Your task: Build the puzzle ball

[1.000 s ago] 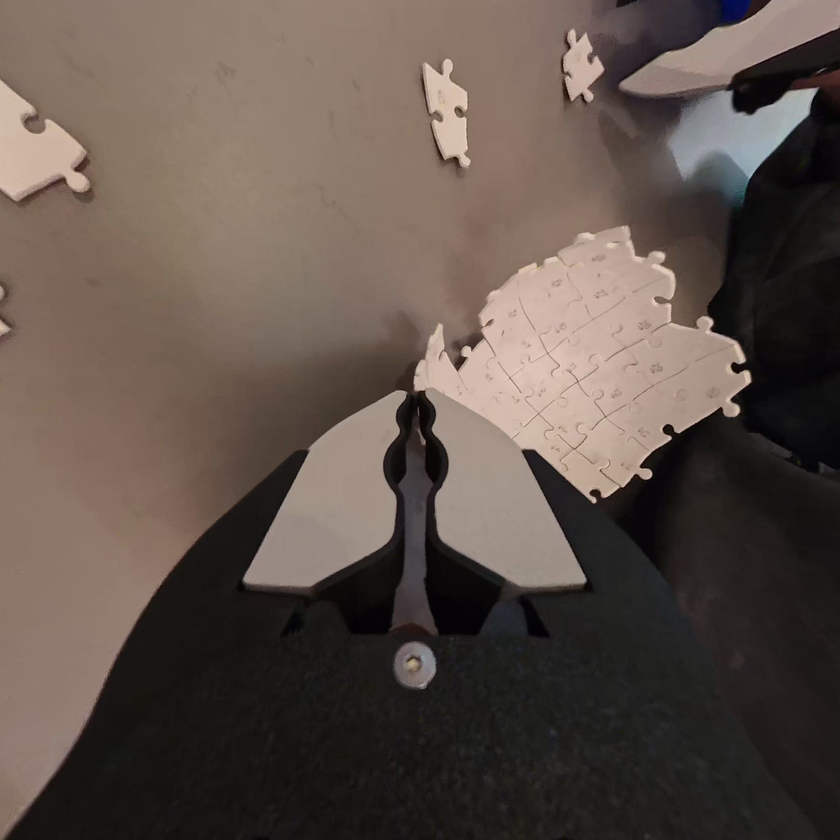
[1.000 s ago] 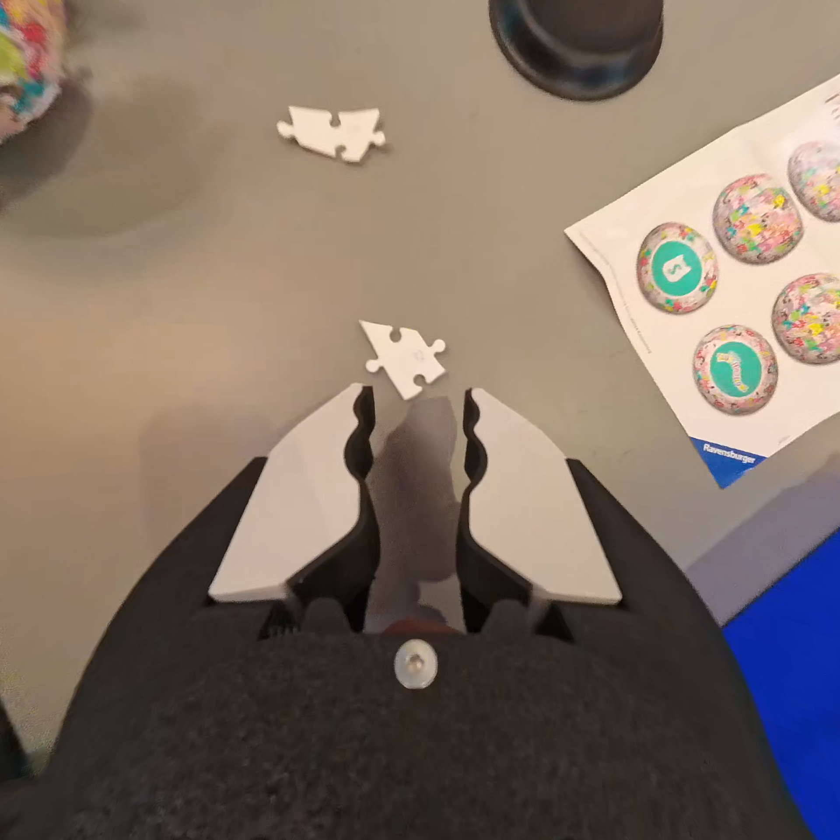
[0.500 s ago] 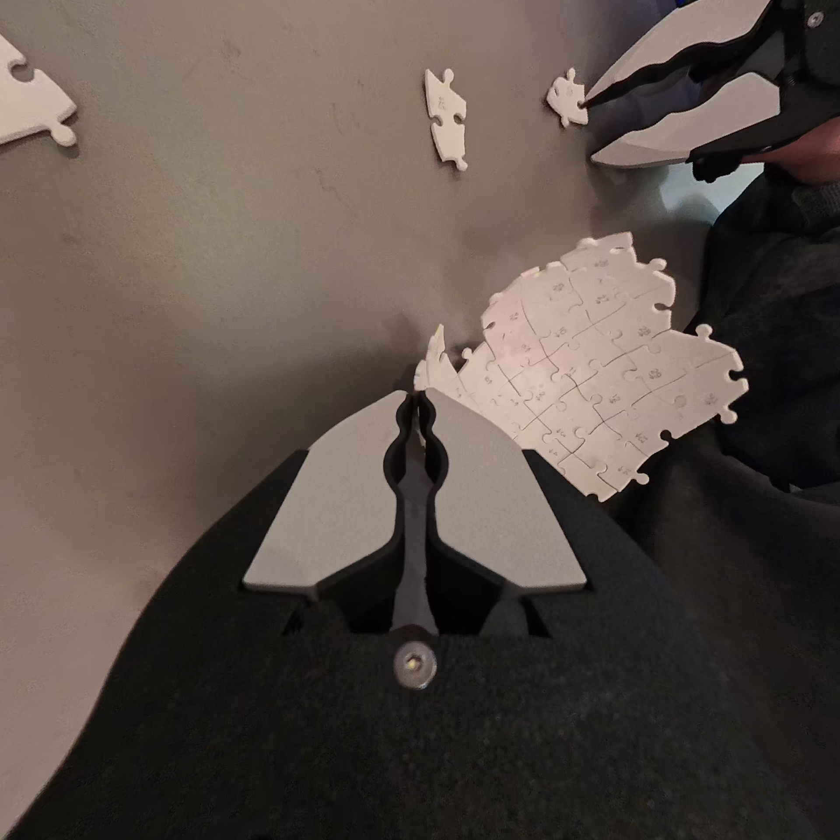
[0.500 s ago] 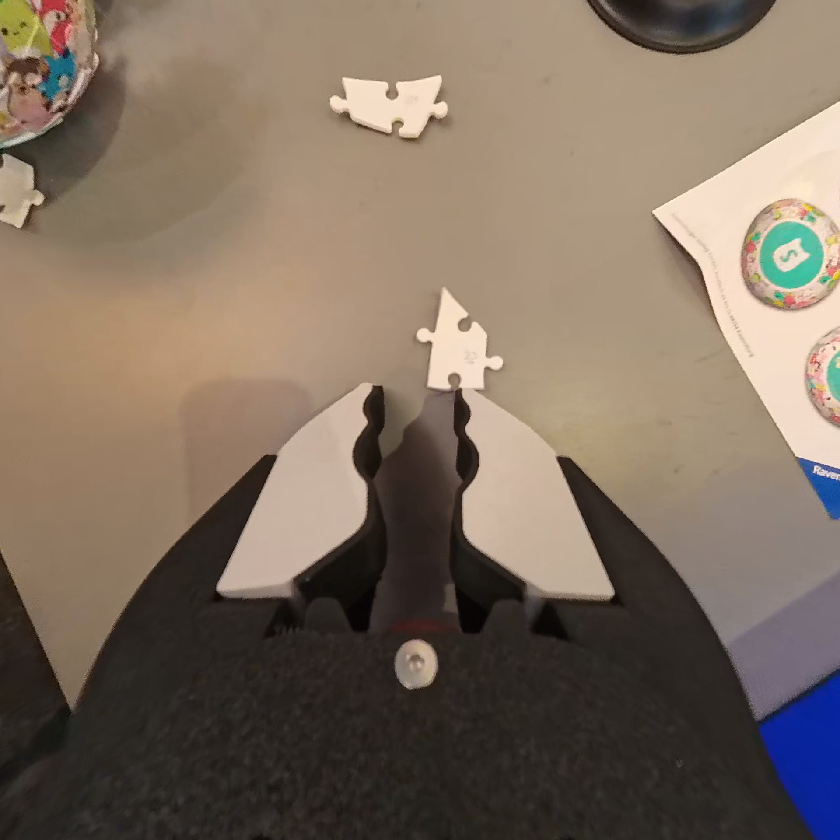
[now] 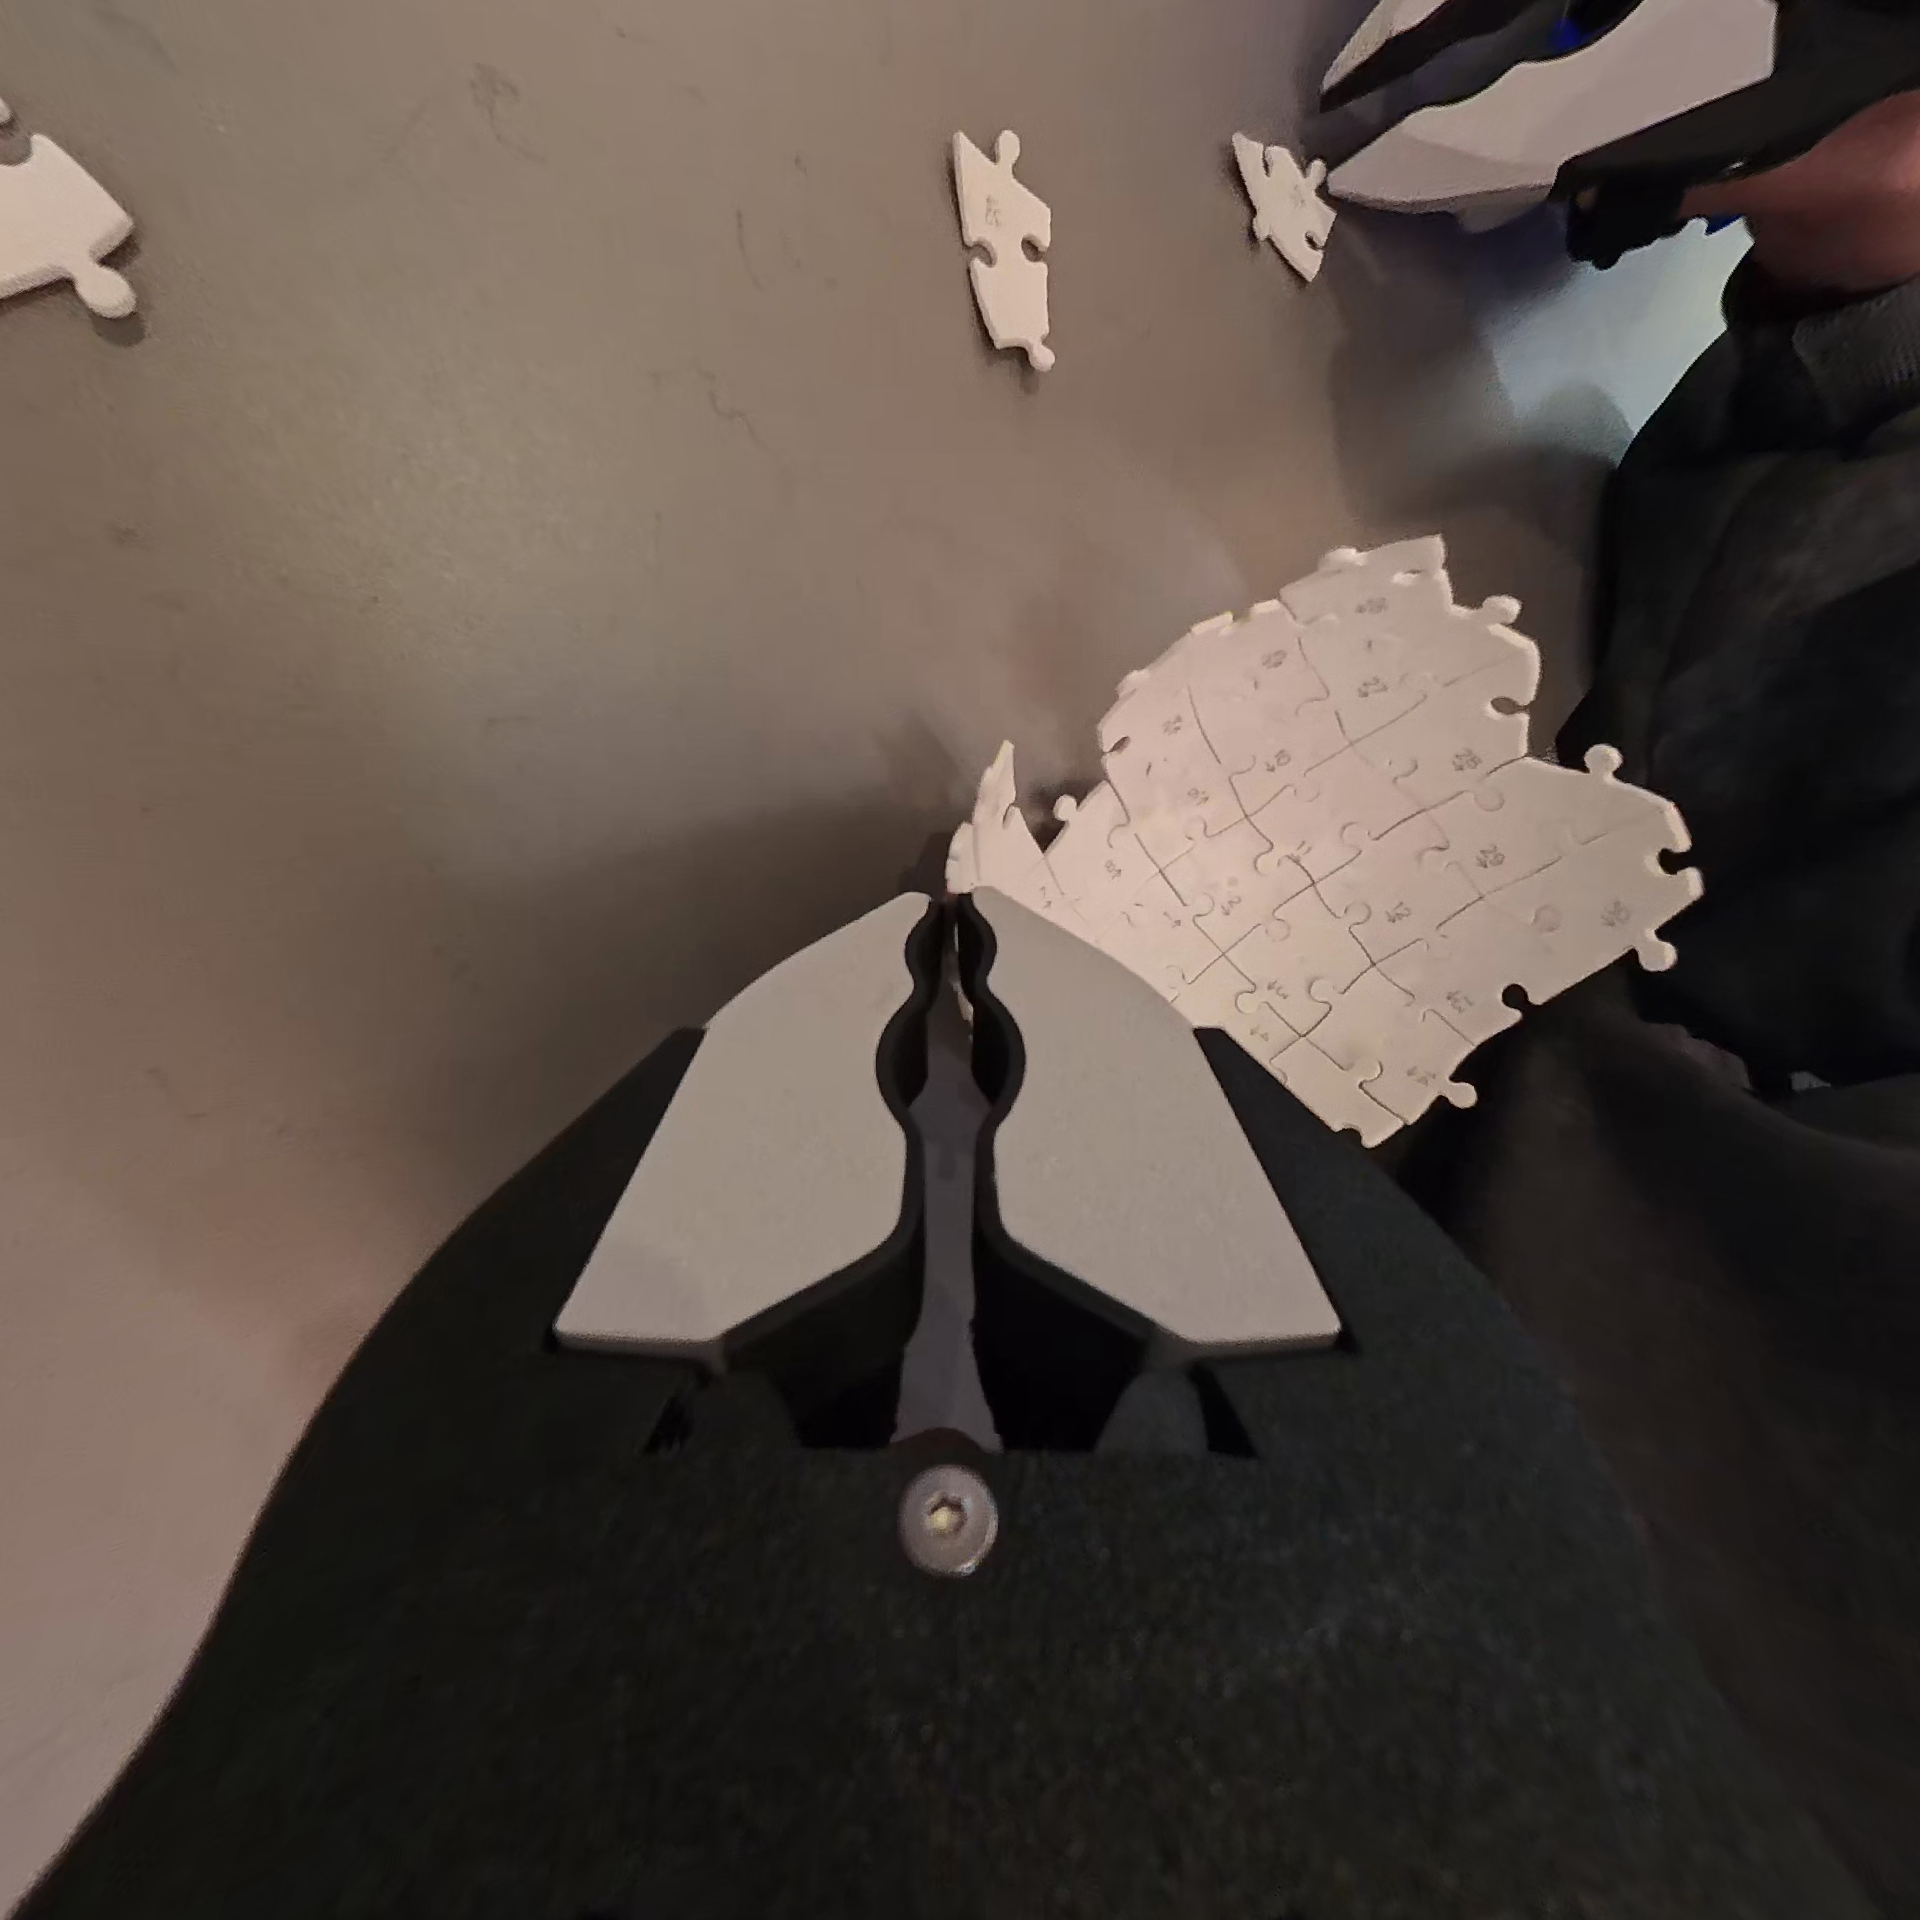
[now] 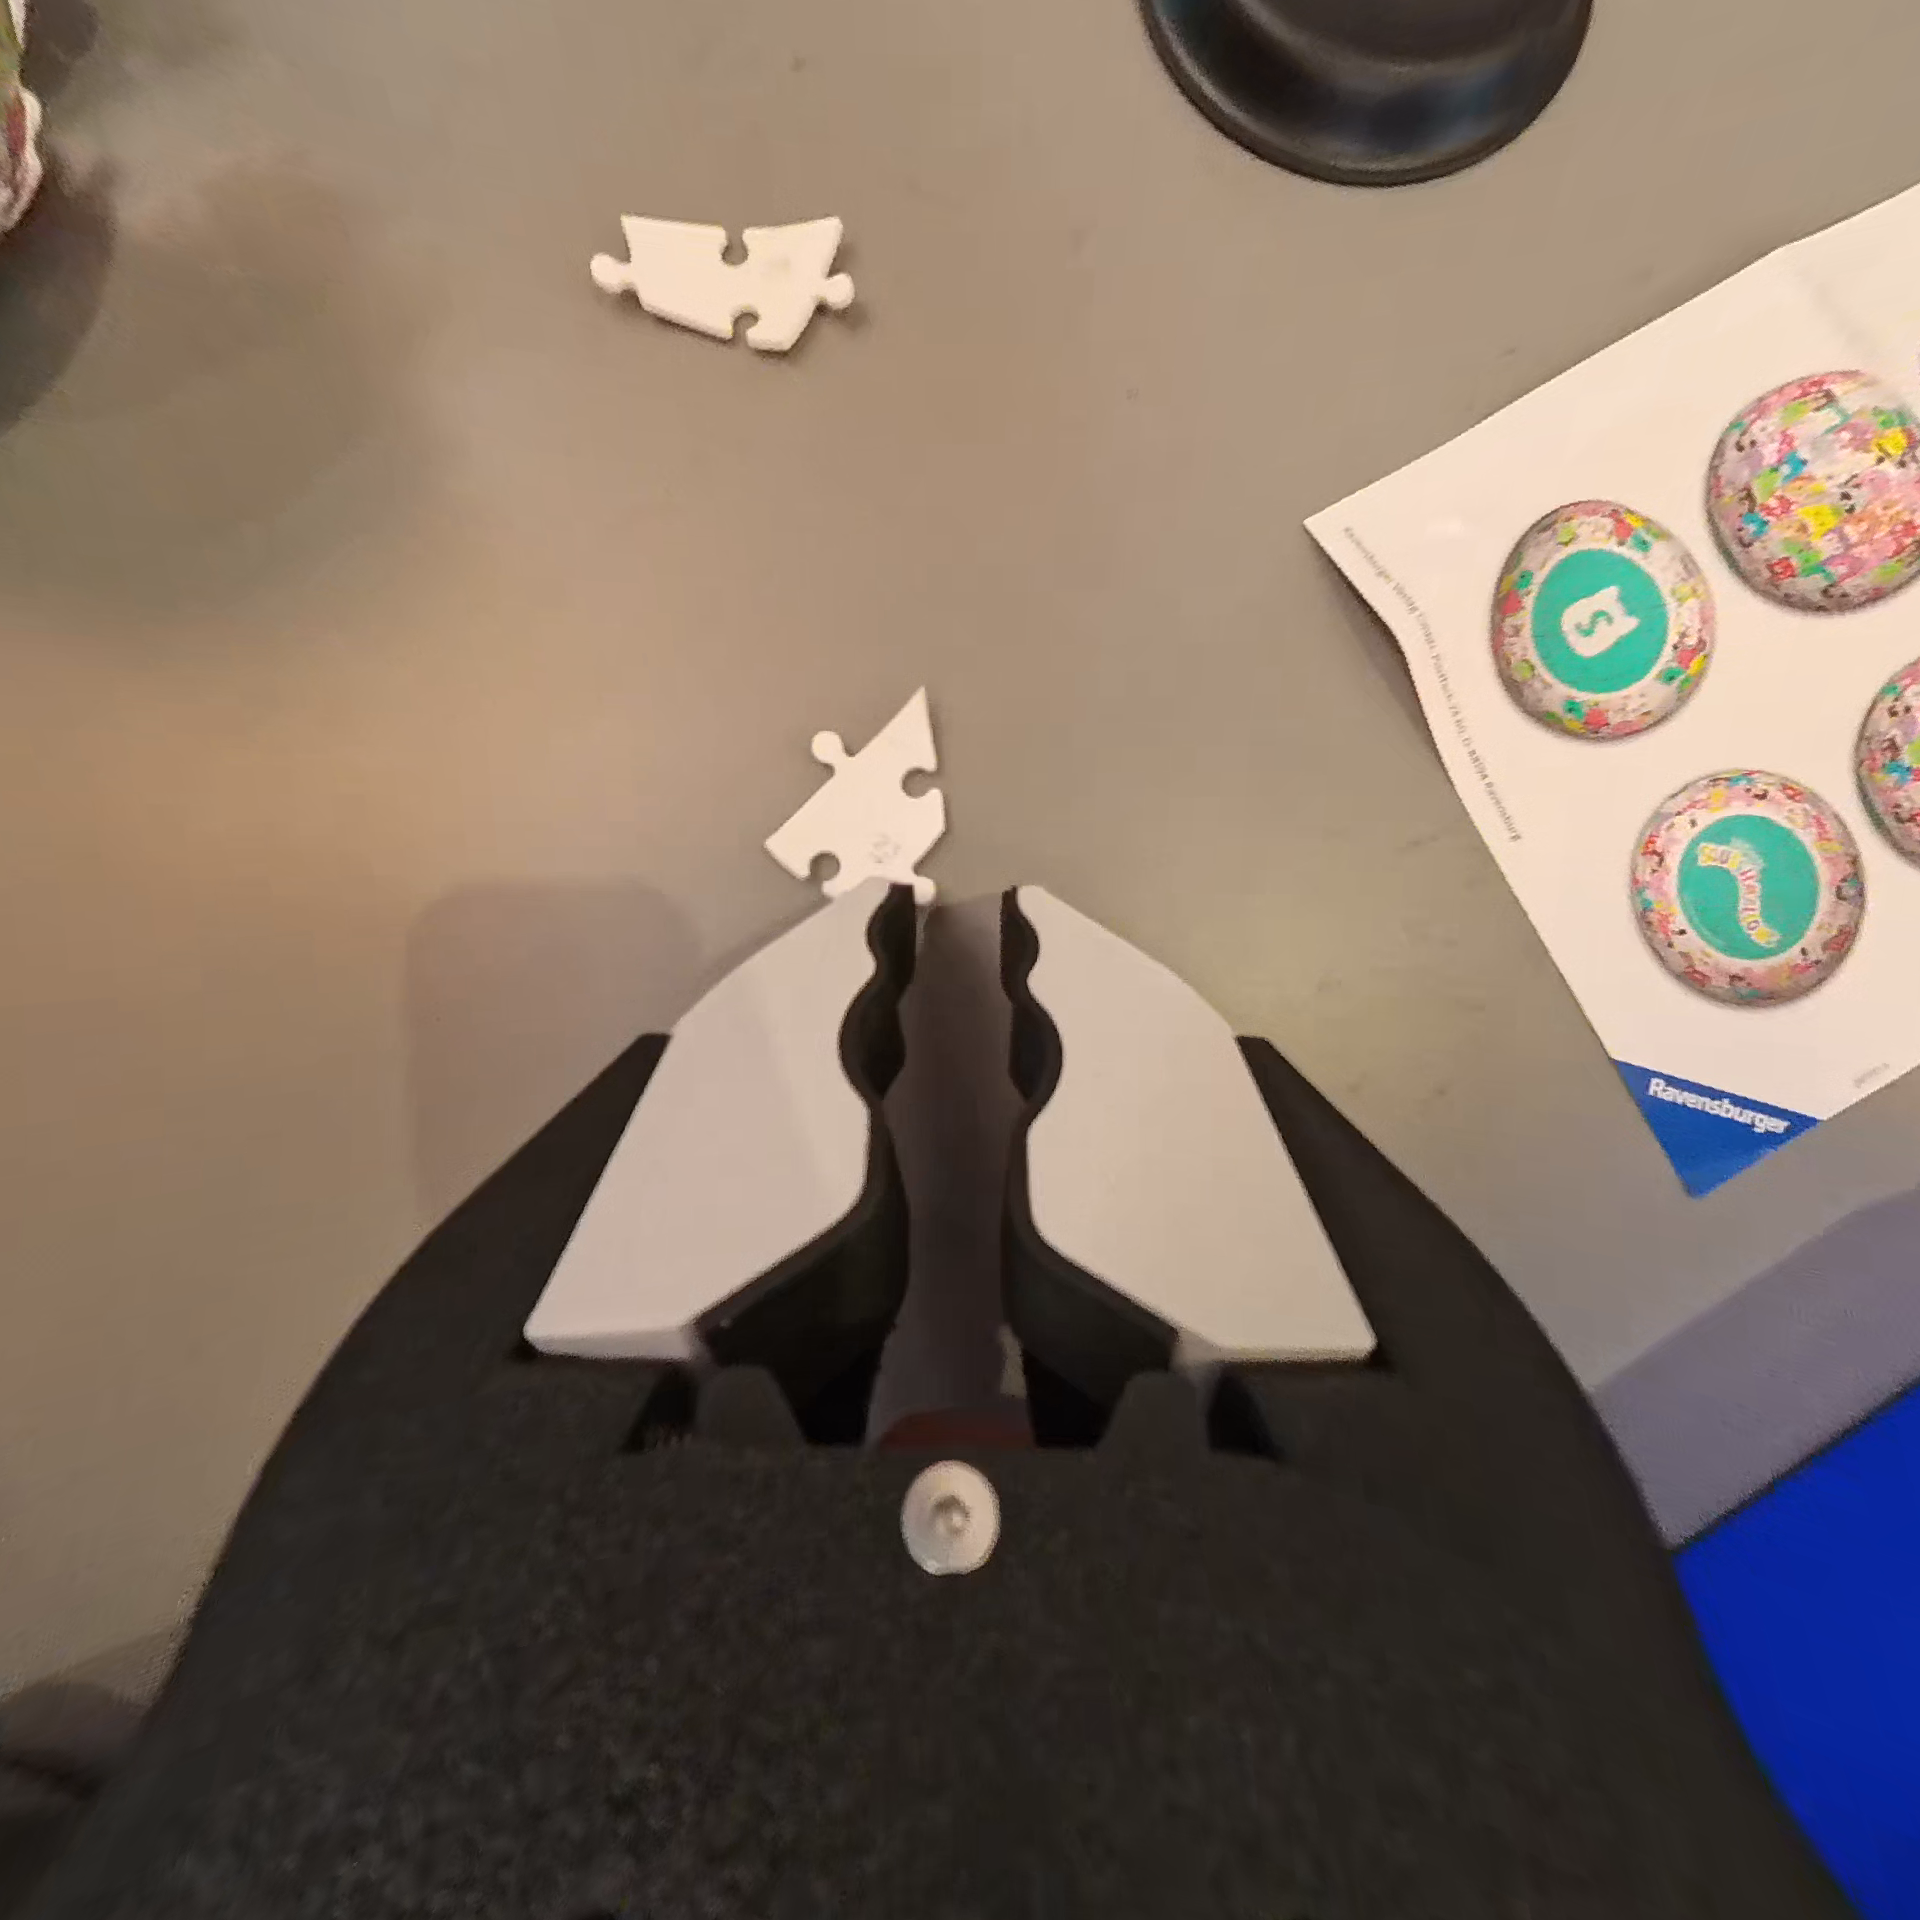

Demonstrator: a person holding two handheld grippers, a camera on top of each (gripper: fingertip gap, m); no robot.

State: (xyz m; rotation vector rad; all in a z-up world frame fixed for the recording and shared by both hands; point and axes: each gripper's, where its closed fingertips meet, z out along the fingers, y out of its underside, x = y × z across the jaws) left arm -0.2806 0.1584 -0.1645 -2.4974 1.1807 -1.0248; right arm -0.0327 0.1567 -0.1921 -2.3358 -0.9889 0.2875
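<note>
The half-built shell of the puzzle ball (image 5: 1340, 862), a curved sheet of joined white pieces seen from its blank inner side, is pinched at its lower-left edge by the left gripper (image 5: 954, 914), whose jaws are clenched on it, and it hangs out over a dark garment at the table's near edge. The risk there is that the hold is only on one rim piece, so a twist or a push from the other tool could pop the seams or lever the sheet out. The right gripper (image 6: 956, 904) sits with its jaws a little apart and grasping nothing; its left fingertip touches, or all but touches, the tab of a loose piece (image 6: 868, 816) lying flat on the table (image 6: 416, 623). A flat piece on a smooth grey top will likely skate away instead of lifting, and the tips may close on air. A joined pair of pieces (image 6: 732, 275) lies farther off, an instruction sheet (image 6: 1662, 665) to the right, a black round base (image 6: 1371, 83) beyond. The room itself is hardly visible; a blue patch shows past the table corner.
</note>
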